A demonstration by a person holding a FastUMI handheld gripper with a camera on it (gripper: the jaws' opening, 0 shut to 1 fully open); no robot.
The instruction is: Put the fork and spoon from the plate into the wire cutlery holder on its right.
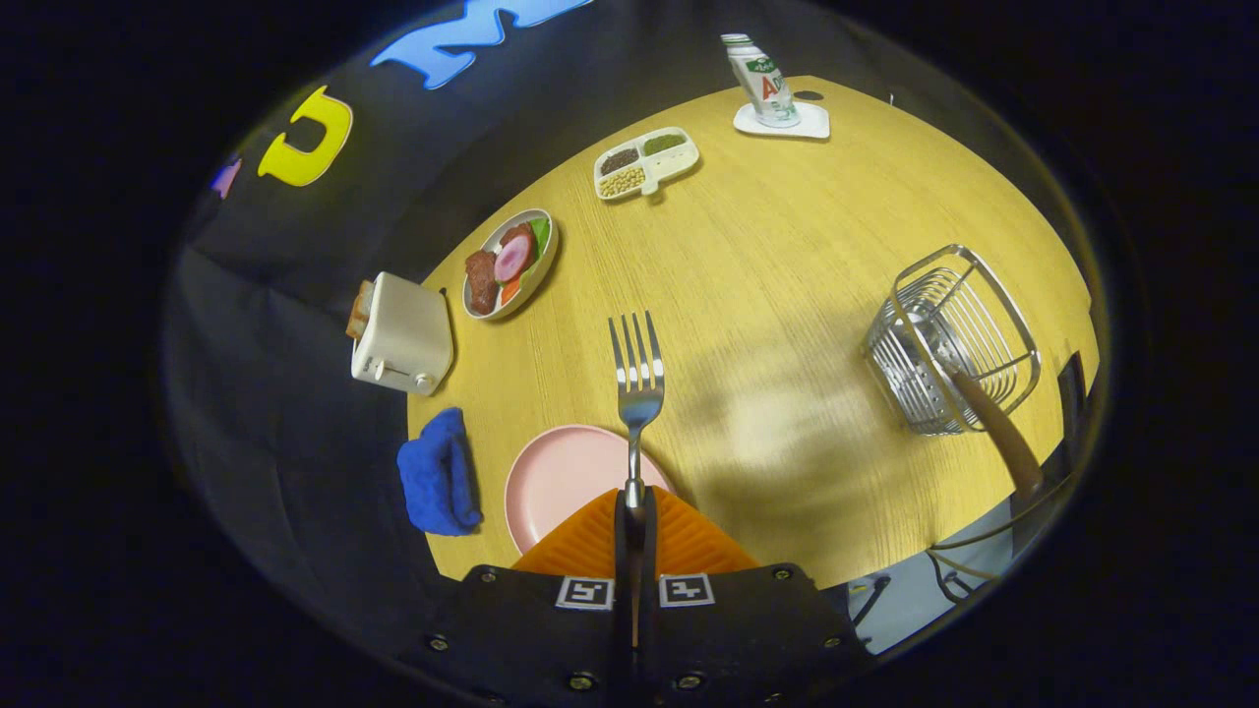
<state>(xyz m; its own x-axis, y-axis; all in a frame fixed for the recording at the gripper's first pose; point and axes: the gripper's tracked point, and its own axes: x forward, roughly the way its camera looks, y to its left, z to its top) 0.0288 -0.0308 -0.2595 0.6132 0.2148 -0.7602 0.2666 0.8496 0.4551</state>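
- The claw [634, 506] is pinching the fork [637, 379] by its slim steel handle, tines pointing ahead, lifted above the pink plate [561, 477].
- A wooden-handled utensil [993, 423], probably the spoon, is already leaning in the wire cutlery holder [949, 339], off to the right on the surface [787, 256].
- So I'm judging one piece done, with the fork waiting to be carried across.
- The plate is looking smooth and round, the holder a ribbed metal basket, the surface pale wood grain.

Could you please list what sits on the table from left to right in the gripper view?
Toaster → blue cloth → plate of food → fork, held in the shut tool → milk bottle → wire cutlery holder.
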